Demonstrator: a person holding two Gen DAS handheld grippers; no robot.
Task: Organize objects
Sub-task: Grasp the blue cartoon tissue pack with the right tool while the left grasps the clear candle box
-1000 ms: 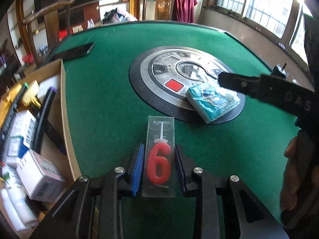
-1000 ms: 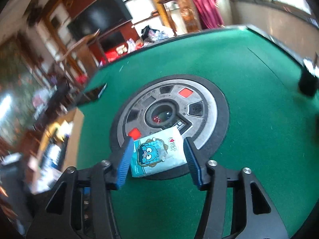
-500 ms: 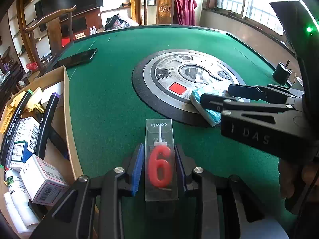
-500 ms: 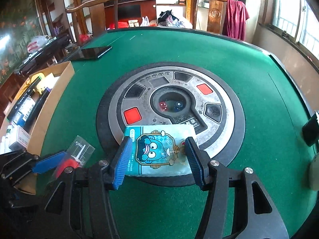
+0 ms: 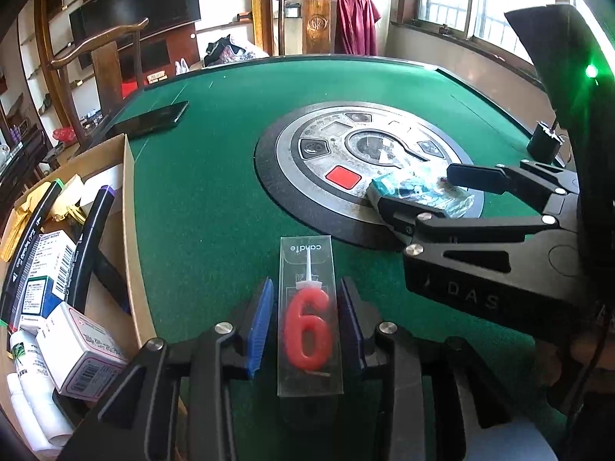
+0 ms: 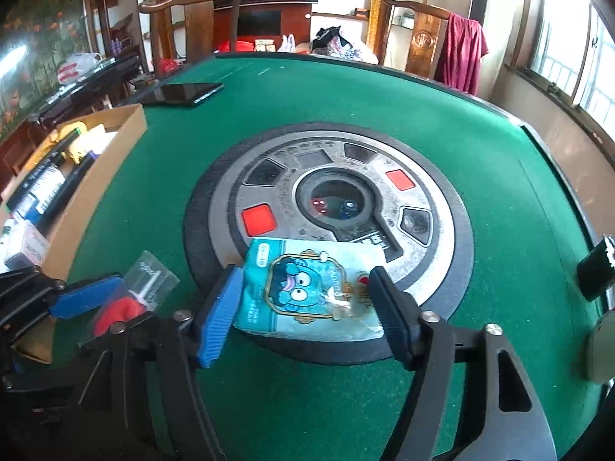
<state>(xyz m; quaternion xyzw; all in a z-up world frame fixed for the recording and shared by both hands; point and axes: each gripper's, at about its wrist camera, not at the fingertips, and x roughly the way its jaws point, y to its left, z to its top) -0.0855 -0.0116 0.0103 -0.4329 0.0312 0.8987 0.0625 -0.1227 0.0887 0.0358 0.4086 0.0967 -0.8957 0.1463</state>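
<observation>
- Left tool (image 5: 305, 326): jaws opening, narrow gap; candle pack (image 5: 309, 315) sits between the blue pads, thin gaps on both sides, pads not clearly pressing.
- Candle pack: clear flat sleeve with a red "6" candle, lying on the green worktop (image 5: 200, 199); long axis runs along the tool's fingers, wick end and "candle" label pointing away from the camera toward the centre disc (image 5: 307, 192).
- Right tool (image 6: 307, 307): jaws opening, wide; tissue pack (image 6: 311, 292) between the pads, not squeezed, left pad at its edge.
- Tissue pack: teal, cartoon face up, lying on the disc's near rim, long axis across the jaws.
- Cardboard box (image 5: 128, 207) at the worktop's left edge, holding markers and small cartons; phone (image 5: 148, 119) beyond it.
</observation>
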